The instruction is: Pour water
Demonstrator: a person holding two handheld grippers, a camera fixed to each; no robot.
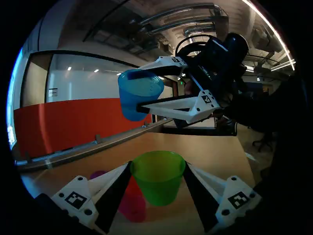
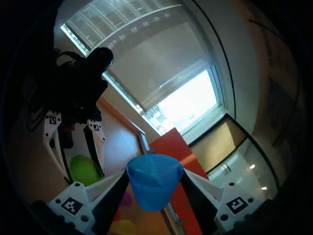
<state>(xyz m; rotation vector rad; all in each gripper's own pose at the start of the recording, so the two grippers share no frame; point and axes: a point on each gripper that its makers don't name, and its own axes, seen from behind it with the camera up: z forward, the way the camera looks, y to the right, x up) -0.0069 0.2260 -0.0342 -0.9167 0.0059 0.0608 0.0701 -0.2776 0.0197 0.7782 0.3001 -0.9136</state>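
Left gripper (image 1: 157, 166): white fingers with black inner faces, closed on the green cup, one finger pressing each side just under the rim.
Green cup (image 1: 158, 182): translucent bright-green plastic tumbler, tapering toward the base, mouth up. It sits low and central in the left gripper view, over the table; whether its base touches the wood cannot be told.
Right gripper (image 2: 154, 172): both fingers clamp the blue cup between them. In the left gripper view it is farther off and higher, reaching in from the right.
Blue cup (image 2: 153, 186): translucent blue tumbler of the same tapered shape. It is held in the air above and beyond the green cup, well apart from it, roughly upright. Whether it holds water cannot be told.
Table (image 1: 219, 152): light wooden top, stretching away under both cups.
Pink cup (image 1: 133, 205): standing on the table, partly hidden behind the left gripper's finger.
Wall (image 1: 66, 121): orange-red lower panel with glass above.
Window (image 2: 187, 98): bright, seen in the right gripper view.
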